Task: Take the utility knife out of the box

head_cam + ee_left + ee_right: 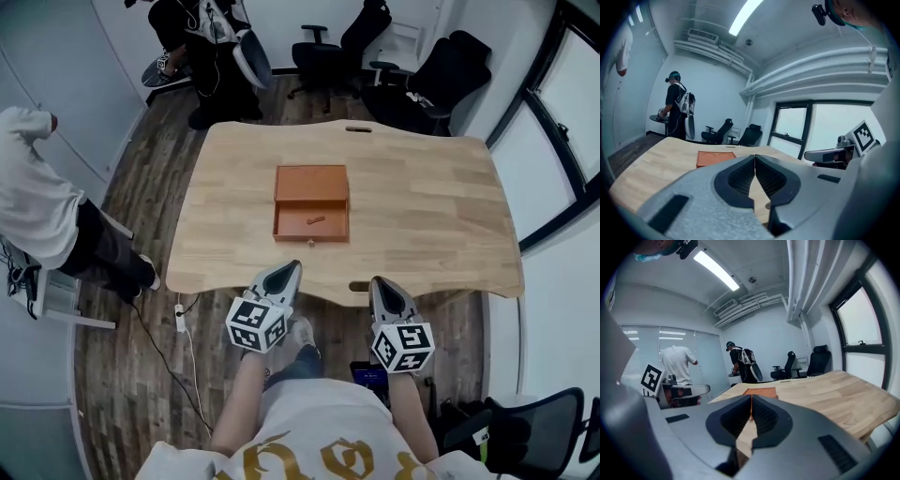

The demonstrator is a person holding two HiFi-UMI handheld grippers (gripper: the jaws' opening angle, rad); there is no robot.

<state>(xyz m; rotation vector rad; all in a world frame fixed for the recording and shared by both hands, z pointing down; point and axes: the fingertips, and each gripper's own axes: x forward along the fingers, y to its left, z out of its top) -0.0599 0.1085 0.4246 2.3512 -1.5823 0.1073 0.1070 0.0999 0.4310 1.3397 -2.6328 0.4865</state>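
Observation:
An orange box lies open in the middle of the wooden table, its lid folded back toward the far side. A small orange utility knife rests in the near tray. My left gripper hovers at the table's near edge, jaws shut and empty; the box shows ahead of it, left of the tips. My right gripper is also shut with nothing held, just short of the near edge, and the box lies straight beyond its tips.
Black office chairs stand past the far edge. A person with a backpack stands at the far left, another person in white at the left. Windows run along the right.

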